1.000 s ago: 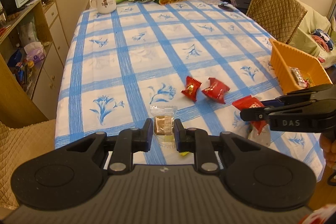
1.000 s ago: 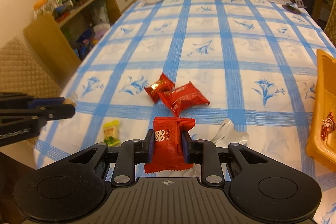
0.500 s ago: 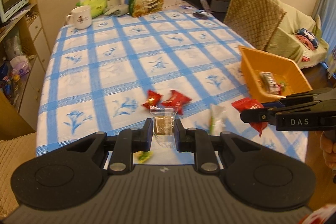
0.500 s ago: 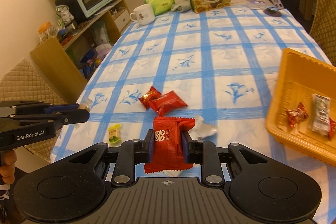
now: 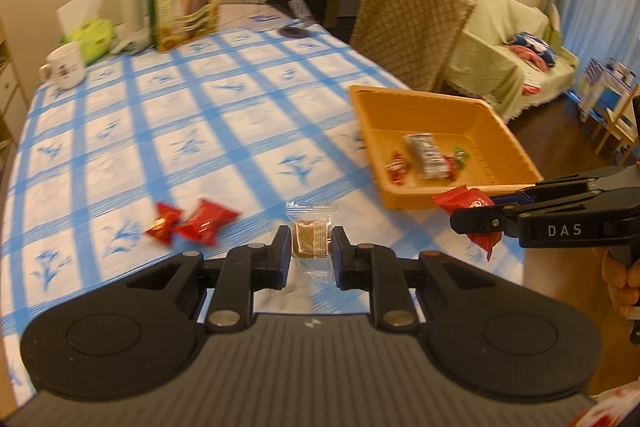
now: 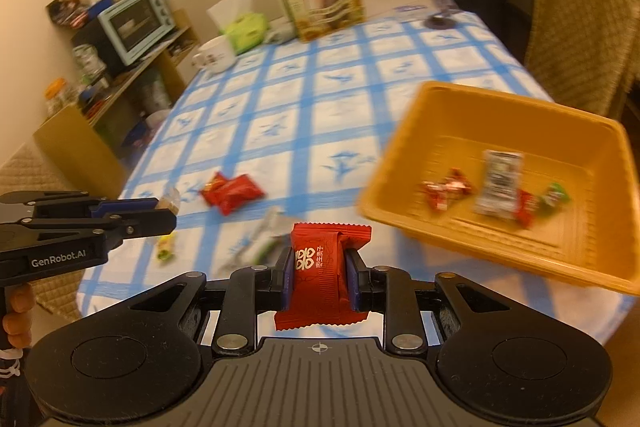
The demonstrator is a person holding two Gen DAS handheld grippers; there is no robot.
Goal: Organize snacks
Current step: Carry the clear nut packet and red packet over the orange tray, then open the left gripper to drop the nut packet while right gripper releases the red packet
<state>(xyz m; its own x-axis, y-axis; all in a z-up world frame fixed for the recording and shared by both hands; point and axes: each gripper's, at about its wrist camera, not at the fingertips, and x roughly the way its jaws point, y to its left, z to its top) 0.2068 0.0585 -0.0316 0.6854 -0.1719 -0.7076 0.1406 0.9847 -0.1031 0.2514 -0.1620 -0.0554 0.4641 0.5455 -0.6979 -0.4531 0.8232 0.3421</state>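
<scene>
Left claw [image 5: 311, 254] grips a clear-wrapped brown biscuit [image 5: 311, 238], right claw [image 6: 318, 277] clamps a red snack packet [image 6: 320, 277], both near the counter's [image 5: 240, 131] front edge.

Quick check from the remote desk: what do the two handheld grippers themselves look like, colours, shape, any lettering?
Both are matte black plastic. Each has a ribbed grey-black body, two round discs at its sides, silver pivot screws, and linkage arms ending in fingers with blue pads. The left gripper reads "GenRobot.AI" on its side; the right gripper reads "DAS". No cables visible.
</scene>
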